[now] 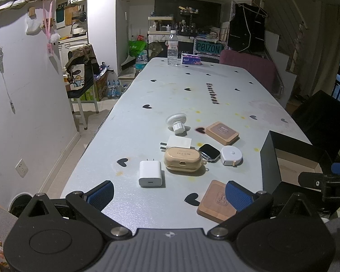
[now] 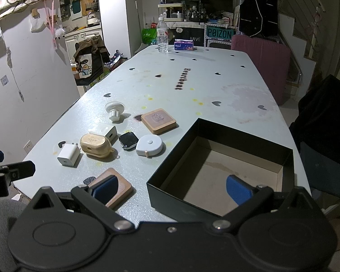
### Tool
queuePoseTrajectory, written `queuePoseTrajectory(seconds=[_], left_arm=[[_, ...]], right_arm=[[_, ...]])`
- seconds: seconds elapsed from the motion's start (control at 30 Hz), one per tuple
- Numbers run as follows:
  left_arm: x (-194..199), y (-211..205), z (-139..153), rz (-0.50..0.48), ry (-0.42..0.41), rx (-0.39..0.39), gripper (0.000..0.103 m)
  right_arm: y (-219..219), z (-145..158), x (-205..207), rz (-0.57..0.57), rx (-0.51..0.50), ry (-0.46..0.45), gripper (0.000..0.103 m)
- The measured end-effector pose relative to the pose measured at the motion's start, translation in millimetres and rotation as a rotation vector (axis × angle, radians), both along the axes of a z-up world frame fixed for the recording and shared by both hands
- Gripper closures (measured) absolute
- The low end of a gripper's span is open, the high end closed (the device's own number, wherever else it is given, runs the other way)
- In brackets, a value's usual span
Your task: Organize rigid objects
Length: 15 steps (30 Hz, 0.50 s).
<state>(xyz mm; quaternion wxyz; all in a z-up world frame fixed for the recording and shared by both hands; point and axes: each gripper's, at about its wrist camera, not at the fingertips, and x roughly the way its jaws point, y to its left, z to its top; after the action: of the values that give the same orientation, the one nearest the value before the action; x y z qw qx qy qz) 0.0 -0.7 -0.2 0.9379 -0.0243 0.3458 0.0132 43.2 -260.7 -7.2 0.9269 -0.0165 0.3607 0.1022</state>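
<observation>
Both grippers hover low at the desk's (image 2: 226,83) near edge, fingers spread wide w/ nothing between them. The left gripper (image 1: 170,195) faces the cluster of small items: white charger (image 1: 150,173), tan earbud case (image 1: 182,159), watch (image 1: 209,152), tape measure (image 1: 231,155), two wooden coasters, all loose on the desk beside the box. The right gripper (image 2: 172,189) sits over the black box (image 2: 172,156), which is open and bare inside, probably placed near so items drop in w/o a long reach. Nearest coaster (image 1: 213,200) looks the easiest first pick.

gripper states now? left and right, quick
Left gripper: open, holding nothing, above the white-clothed table.
Right gripper: open, holding nothing, over the black cardboard box.
</observation>
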Motion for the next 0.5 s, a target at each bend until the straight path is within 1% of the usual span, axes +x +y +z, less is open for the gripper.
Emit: queuePoseTrajectory(seconds=[0.37, 0.5], left_arm=[[0.0, 0.0, 0.0, 0.000, 0.000, 0.000, 0.000], [0.0, 0.0, 0.1, 0.000, -0.001, 0.000, 0.000]], right_arm=[[-1.7, 0.0, -1.2, -0.003, 0.004, -0.003, 0.000], [-2.1, 4.3, -3.3, -0.006, 0.007, -0.008, 0.000]])
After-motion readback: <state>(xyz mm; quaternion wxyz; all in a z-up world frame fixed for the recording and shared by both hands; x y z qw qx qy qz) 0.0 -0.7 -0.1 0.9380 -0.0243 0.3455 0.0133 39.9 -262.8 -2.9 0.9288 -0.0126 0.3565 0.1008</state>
